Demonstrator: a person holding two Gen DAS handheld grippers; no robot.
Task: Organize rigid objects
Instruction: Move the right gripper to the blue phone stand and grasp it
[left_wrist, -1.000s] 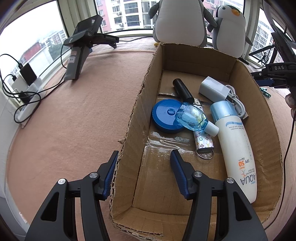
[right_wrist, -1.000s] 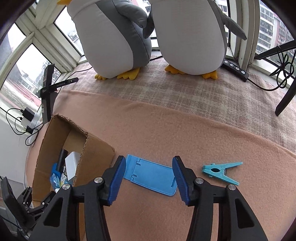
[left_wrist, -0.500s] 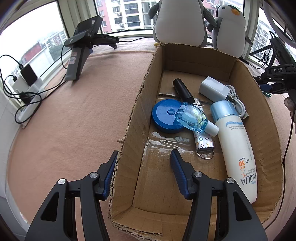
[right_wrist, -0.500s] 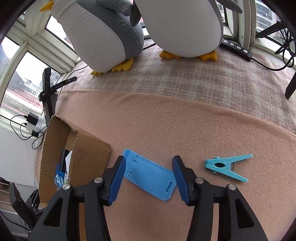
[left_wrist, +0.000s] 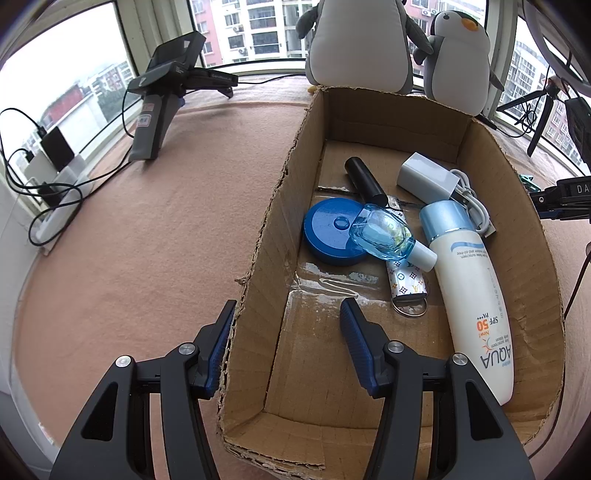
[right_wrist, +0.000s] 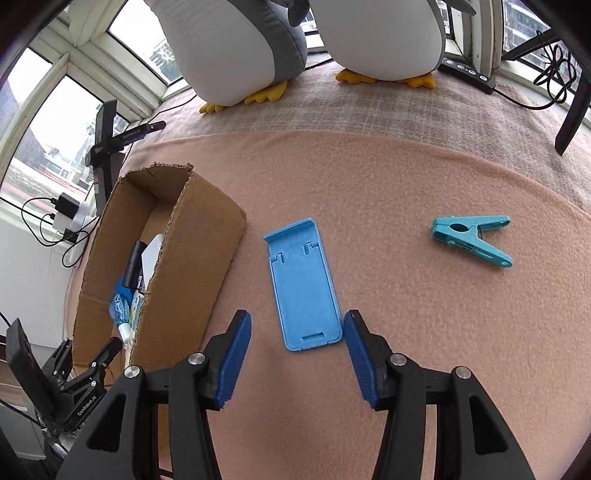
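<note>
A cardboard box (left_wrist: 280, 206) holds a white sunscreen bottle (left_wrist: 469, 295), a blue round lid (left_wrist: 332, 230), a clear blue bottle (left_wrist: 384, 236), a black tube (left_wrist: 364, 181), a white charger (left_wrist: 426, 177) and a patterned lighter (left_wrist: 406, 284). My left gripper (left_wrist: 288, 328) is open, its fingers straddling the box's left wall. In the right wrist view a flat blue phone stand (right_wrist: 304, 280) lies on the pink cloth just ahead of my open right gripper (right_wrist: 297, 339), its near end between the fingertips. A teal clothespin (right_wrist: 471, 240) lies to the right. The box (right_wrist: 192, 258) stands left of the stand.
Two plush penguins (left_wrist: 362, 40) stand behind the box by the window. A black device on a stand (left_wrist: 162, 96) and cables with chargers (left_wrist: 48, 173) sit at the left. A black power strip (right_wrist: 467, 72) and a chair leg (right_wrist: 572, 110) are at the far right.
The right gripper has swung and closed in on the blue phone stand, which now points lengthwise between its fingers. The left gripper has stayed put over the box wall.
</note>
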